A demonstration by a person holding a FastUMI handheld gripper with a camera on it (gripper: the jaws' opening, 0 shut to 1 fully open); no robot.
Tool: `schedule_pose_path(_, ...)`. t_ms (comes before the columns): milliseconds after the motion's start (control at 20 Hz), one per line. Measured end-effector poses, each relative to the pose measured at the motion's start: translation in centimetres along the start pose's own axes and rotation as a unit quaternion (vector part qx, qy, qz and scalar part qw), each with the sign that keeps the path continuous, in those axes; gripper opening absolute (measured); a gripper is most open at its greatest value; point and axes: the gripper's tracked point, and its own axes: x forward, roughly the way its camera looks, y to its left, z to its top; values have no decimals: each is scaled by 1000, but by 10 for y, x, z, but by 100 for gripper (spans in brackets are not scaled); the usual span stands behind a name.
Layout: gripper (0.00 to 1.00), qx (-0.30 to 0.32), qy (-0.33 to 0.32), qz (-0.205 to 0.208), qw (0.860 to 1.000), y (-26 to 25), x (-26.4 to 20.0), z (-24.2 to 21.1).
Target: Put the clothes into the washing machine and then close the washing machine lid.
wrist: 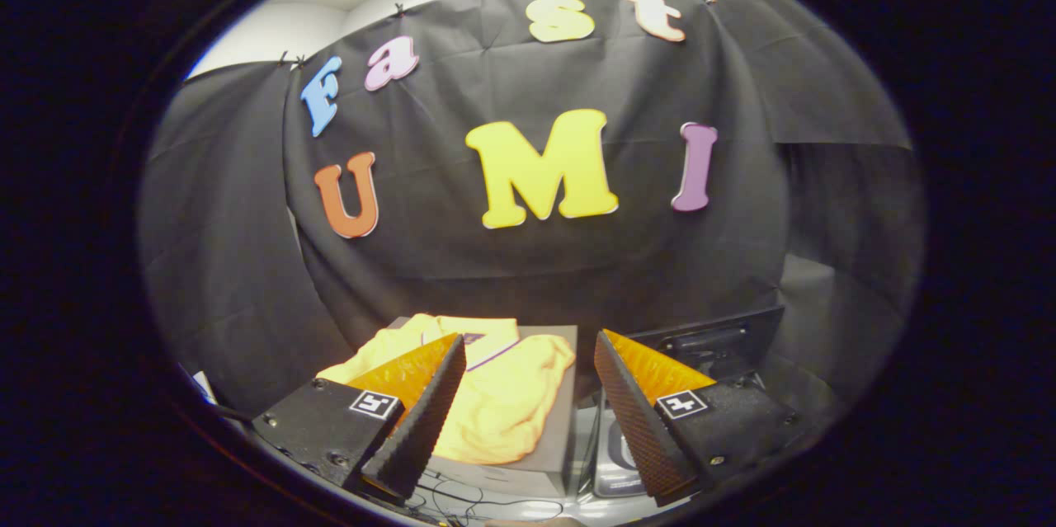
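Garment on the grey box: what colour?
Yellow garment with purple trim, gripper view; it lies beyond the open gripper.

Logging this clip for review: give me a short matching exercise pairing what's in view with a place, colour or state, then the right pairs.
Things:
1. yellow garment
2. tongs
3. grey box
4. dark lid-like panel

Descriptions:
A. open, holding nothing
B. standing up beyond the right finger
C. crumpled, lying on a raised surface ahead of the left finger
D. under the clothing, its side facing the tongs

Pairs: 1-C, 2-A, 3-D, 4-B
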Motion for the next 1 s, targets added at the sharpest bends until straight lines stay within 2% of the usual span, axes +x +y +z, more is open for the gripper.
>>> schedule_pose_path(250, 98, 2, 55, 20, 998, 64, 66, -31)
schedule_pose_path(450, 98, 8, 101, 13, 995, 92, 109, -62)
schedule_pose_path(850, 97, 25, 203, -32, 978, 103, 153, -138)
schedule_pose_path(1000, 97, -11, 191, -48, 980, 100, 155, -139)
